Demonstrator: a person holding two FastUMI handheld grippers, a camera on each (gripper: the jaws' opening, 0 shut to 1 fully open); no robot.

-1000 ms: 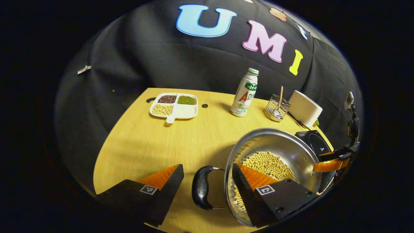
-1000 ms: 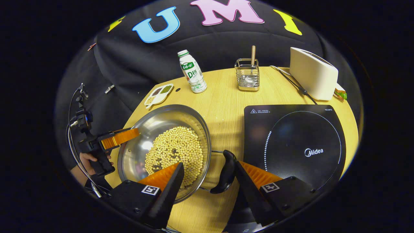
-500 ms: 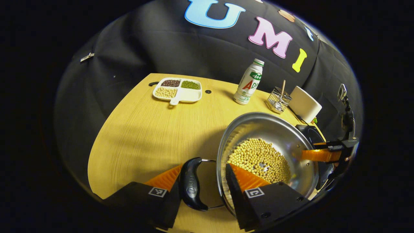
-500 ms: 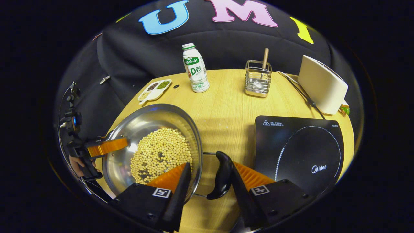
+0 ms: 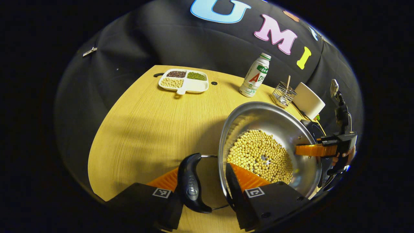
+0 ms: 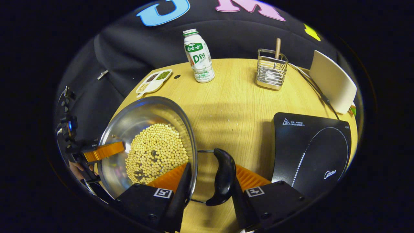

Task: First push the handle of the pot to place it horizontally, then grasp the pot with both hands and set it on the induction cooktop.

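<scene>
So the pot (image 6: pixel 148 142) full of soybeans (image 6: pixel 155 152) sits on the table (image 6: pixel 233 106), well left of the induction cooktop (image 6: pixel 310 149), with a bare strip of wood between them.

The left gripper (image 5: pixel 202 191) has its jaws straddling the left handle (image 5: pixel 190 183) and the rim, one finger over the beans, the other just outside the handle. The right gripper (image 6: pixel 210 187) does the same on the right handle (image 6: pixel 223 176).

Can't tell if either is really clamped yet; they look closed in but maybe not squeezing.

What worries me: if one side bites before the other, or lifts higher, the pot tips and the beans go everywhere. Those loop handles hang on thin wire, so they could swivel or slip in the grip. Then the pot could land off-centre on the cooktop, or catch its edge.
</scene>
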